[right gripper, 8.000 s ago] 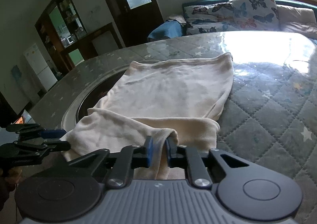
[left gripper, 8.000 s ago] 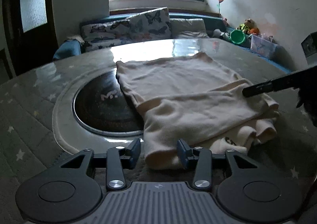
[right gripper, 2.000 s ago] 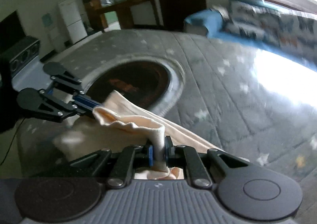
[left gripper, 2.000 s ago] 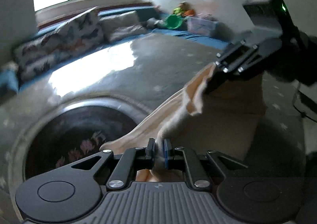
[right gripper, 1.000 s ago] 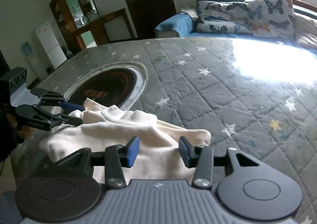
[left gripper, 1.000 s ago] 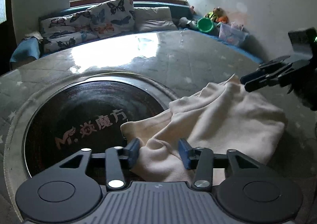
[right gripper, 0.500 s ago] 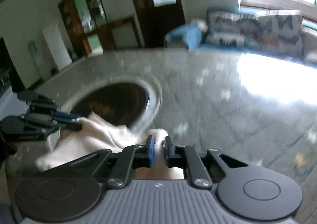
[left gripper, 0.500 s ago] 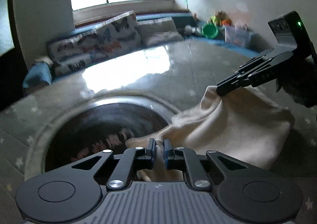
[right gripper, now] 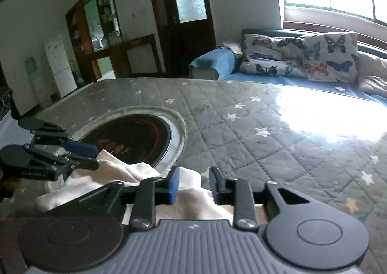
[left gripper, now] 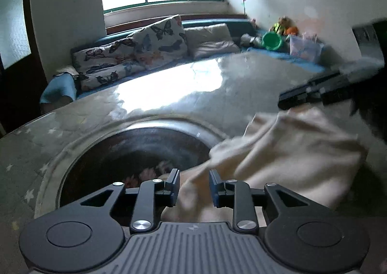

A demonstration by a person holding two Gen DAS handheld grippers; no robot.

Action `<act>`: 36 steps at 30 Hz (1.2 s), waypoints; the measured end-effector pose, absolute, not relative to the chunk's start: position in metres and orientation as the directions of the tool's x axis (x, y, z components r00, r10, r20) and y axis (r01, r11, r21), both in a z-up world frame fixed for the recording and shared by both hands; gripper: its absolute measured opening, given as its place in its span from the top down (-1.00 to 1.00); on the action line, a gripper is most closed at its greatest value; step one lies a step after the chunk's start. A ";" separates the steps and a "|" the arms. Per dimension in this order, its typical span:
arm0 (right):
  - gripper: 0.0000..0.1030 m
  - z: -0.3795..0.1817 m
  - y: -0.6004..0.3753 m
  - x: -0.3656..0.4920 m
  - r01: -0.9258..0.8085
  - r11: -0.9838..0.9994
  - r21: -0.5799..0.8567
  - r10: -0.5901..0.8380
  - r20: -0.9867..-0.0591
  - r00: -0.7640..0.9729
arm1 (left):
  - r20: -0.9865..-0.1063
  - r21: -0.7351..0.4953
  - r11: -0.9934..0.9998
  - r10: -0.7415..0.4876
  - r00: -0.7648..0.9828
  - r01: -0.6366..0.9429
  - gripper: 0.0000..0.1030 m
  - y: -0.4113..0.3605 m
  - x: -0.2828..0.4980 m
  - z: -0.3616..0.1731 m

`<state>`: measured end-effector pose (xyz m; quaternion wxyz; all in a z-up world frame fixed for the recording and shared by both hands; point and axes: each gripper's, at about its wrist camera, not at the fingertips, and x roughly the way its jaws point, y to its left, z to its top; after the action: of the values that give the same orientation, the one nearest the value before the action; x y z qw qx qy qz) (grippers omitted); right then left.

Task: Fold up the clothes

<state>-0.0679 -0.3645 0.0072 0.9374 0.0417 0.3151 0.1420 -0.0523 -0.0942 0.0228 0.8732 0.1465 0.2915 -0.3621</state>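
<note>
one cream garment (left gripper: 290,153) lies bunched on one quilted counter (right gripper: 266,143), which has one round dark inset plate (right gripper: 130,136). two claws show: the left claw (left gripper: 194,185) and the right claw (right gripper: 194,183). behind, one sofa (right gripper: 278,75) carries two butterfly cushions (left gripper: 135,49) and one plain cushion (left gripper: 210,40). one green bowl (left gripper: 272,41), one white fridge (right gripper: 59,65) and one dark door (right gripper: 186,17) also show.

Round worktop (right gripper: 278,153) under a grey quilted cover with pale stars, glossy and catching window glare at its far side, dark round inset plate (left gripper: 135,153) at its middle, cream folded garment (left gripper: 290,153) lying partly over the plate's edge
</note>
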 end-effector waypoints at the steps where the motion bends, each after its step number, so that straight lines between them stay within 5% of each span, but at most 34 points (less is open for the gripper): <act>1: 0.46 0.007 -0.365 -0.071 -0.237 0.957 0.169 0.291 -0.581 0.760 | -0.613 0.032 0.691 -0.557 0.561 0.722 0.44 -0.097 -0.050 0.025; 12: 0.44 -0.006 -0.370 -0.100 -0.207 0.968 0.141 0.249 -0.625 0.740 | -0.699 -0.062 0.661 -0.564 0.440 0.748 0.45 -0.128 -0.011 0.003; 14: 0.44 -0.011 -0.373 -0.099 -0.193 0.969 0.155 0.247 -0.632 0.734 | -0.685 -0.044 0.663 -0.565 0.460 0.748 0.70 -0.128 -0.013 0.003; 17: 0.40 -0.015 -0.375 -0.101 -0.182 0.974 0.132 0.224 -0.639 0.736 | -0.652 0.043 0.675 -0.540 0.532 0.737 0.77 -0.131 -0.024 0.005; 19: 0.28 -0.017 -0.376 -0.104 -0.176 0.978 0.111 0.206 -0.641 0.739 | -0.639 0.077 0.676 -0.531 0.557 0.733 0.77 -0.133 -0.028 0.004; 26: 0.30 -0.004 -0.385 -0.114 -0.137 0.984 0.116 0.179 -0.584 0.791 | -0.618 0.017 0.723 -0.536 0.576 0.691 0.52 -0.126 -0.026 0.012; 30: 0.55 -0.009 -0.380 -0.107 -0.163 0.974 0.154 0.223 -0.582 0.782 | -0.569 -0.013 0.710 -0.584 0.578 0.704 0.52 -0.122 -0.040 0.028; 36: 0.63 -0.026 -0.383 -0.097 -0.135 0.981 0.140 0.193 -0.622 0.759 | -0.616 0.012 0.636 -0.603 0.506 0.772 0.52 -0.124 -0.071 0.018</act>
<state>-0.0973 -0.3826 -0.0263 0.9367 0.0431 0.3362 0.0875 -0.0706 -0.1235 0.0181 0.8558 0.1443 0.2923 -0.4017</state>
